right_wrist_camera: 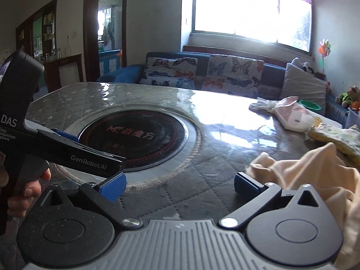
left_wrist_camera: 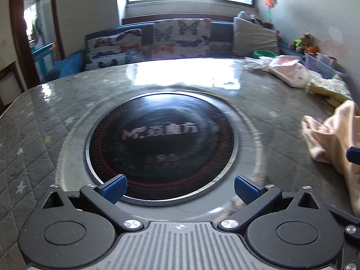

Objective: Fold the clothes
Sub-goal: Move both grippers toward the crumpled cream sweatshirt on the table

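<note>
A: What fills most of the view?

B: The surface (left_wrist_camera: 67, 103), a big quilted grey top with pale stars under a glossy clear sheet. Set into its middle is a round black cooktop (left_wrist_camera: 160, 142) with a metal ring and printed characters. I will place everything else against that cooktop.

A: And beyond it?

B: Past the cooktop's far side stands a blue sofa (right_wrist_camera: 135, 72) with butterfly-print cushions (right_wrist_camera: 234, 72), under a bright window (right_wrist_camera: 249, 11).

A: Where are the clothes?

B: To the right of the cooktop, at the near right edge, lies a crumpled peach garment (right_wrist_camera: 315, 175). Further back on that same side sit a folded yellow patterned cloth (left_wrist_camera: 330, 87) and a pink and white bundle (left_wrist_camera: 290, 69).

A: The left hand-held gripper?

B: The left hand-held gripper (left_wrist_camera: 178, 187) hangs over the cooktop's near rim, tilted downward. Its blue pads stand wide apart with nothing between them. In the right wrist view its black body crosses the cooktop's left side, and a person's hand (right_wrist_camera: 22, 193) grips its handle.

A: And the right one?

B: The right hand-held gripper (right_wrist_camera: 180, 185) sits to the near right of the cooktop, over bare quilting. Its jaws are also spread wide and empty. The peach garment lies just beside its right finger (right_wrist_camera: 247, 184); whether cloth and finger touch I cannot tell.
</note>
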